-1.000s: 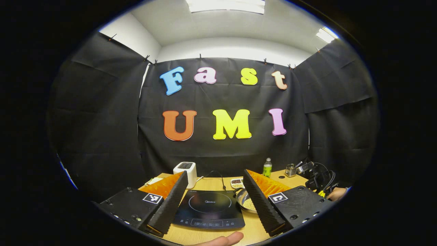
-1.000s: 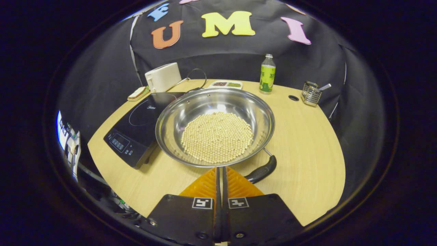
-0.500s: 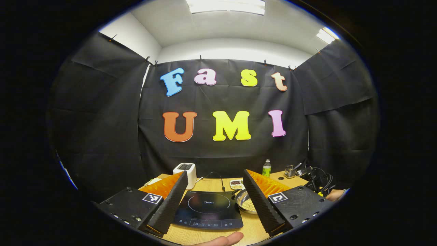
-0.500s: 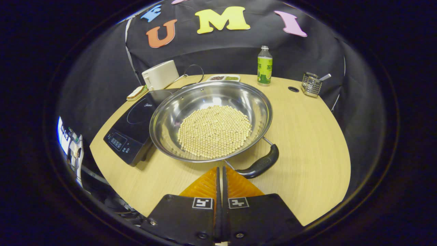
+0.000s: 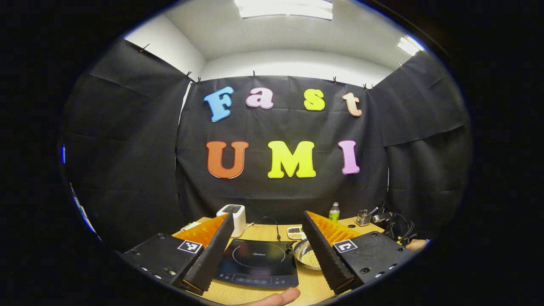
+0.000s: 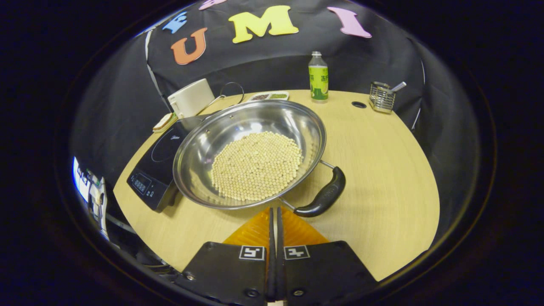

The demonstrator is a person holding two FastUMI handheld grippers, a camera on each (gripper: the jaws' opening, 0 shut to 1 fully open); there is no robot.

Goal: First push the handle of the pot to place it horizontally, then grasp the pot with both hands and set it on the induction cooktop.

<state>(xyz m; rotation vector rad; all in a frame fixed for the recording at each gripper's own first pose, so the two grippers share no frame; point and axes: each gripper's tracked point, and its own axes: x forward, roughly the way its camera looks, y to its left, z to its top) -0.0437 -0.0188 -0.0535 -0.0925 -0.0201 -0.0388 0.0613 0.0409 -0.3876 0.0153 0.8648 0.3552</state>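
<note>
Pushing step: right gripper (image 6: 274, 212) has its fingers pressed together, holding nothing, its tip just beside the pot's (image 6: 250, 153) near rim and the black handle (image 6: 324, 198). Pot sits mid-table (image 6: 382, 170), left rim over the induction cooktop's (image 6: 158, 158) edge. Left gripper (image 5: 267, 238) is spread wide, empty, facing the cooktop. Steel pot full of beans (image 6: 253, 165): probably heavy, stiff, slick-walled. Take the handle plus the opposite rim and keep it level, or the beans will shift.

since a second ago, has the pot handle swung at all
Yes. In the right gripper view the black handle has swung counter-clockwise around the pot, rising from beside the shut right claw toward the green bottle side of the table.
</note>
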